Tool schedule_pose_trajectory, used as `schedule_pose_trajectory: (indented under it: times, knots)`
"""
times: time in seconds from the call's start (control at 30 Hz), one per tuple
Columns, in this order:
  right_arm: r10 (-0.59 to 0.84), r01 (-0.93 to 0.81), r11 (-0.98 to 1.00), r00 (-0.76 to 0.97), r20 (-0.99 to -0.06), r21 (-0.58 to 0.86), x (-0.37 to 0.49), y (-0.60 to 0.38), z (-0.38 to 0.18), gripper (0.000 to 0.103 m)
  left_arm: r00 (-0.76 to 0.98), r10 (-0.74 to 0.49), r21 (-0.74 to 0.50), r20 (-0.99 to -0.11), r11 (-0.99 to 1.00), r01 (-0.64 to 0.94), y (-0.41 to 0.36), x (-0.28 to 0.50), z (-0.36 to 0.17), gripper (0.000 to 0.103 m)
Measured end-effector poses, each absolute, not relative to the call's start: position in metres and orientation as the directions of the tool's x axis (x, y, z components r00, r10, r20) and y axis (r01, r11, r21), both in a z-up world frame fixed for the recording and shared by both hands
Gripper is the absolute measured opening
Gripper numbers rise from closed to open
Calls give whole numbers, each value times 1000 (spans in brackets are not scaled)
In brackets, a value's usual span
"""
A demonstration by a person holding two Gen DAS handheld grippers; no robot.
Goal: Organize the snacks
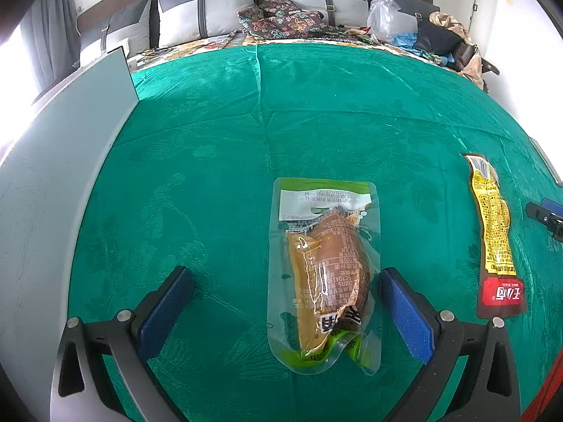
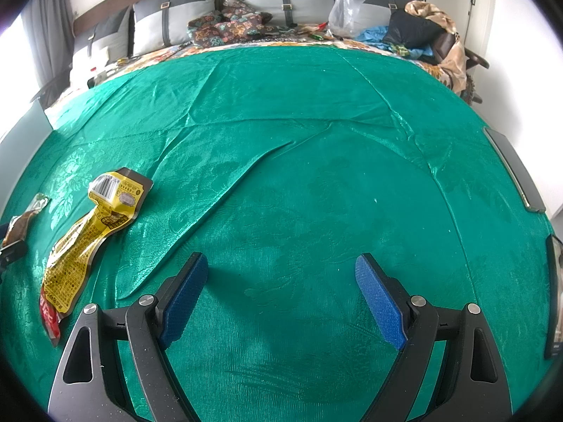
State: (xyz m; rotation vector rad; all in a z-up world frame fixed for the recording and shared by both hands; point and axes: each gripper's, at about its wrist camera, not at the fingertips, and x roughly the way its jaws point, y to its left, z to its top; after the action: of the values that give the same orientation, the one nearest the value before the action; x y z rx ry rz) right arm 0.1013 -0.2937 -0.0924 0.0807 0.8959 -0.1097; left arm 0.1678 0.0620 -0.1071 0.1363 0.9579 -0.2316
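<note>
A clear and green snack pouch [image 1: 325,274] with a brown piece of food inside lies flat on the green cloth [image 1: 211,147]. My left gripper [image 1: 286,286] stands open around it; the pouch lies nearer the right blue pad, and neither pad presses on it. A long yellow and red snack packet [image 1: 494,235] lies to the right; in the right wrist view the yellow packet [image 2: 82,242] lies at the left. My right gripper [image 2: 281,274] is open over bare green cloth [image 2: 299,193], holding nothing. The pouch's end [image 2: 24,219] shows at the left edge.
A grey board [image 1: 59,183] runs along the cloth's left side. Dark flat objects [image 2: 513,172] lie at the right edge of the cloth. Behind the cloth are grey cushions [image 2: 176,10], patterned fabric [image 1: 281,17], a clear plastic bag [image 2: 345,7] and piled clothes [image 2: 422,28].
</note>
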Motion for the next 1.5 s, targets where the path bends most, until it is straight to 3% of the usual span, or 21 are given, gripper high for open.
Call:
schedule_pose_trajectory:
  times: [1.37, 1.5]
  knots:
    - [-58, 129, 991, 620, -782, 28, 102, -295, -93, 89, 533, -126, 21, -836, 965, 261, 60, 172, -106, 103]
    - [-32, 101, 994, 611, -791, 38, 104, -291, -93, 96, 451, -112, 17, -886, 962, 272, 56, 184, -101, 99]
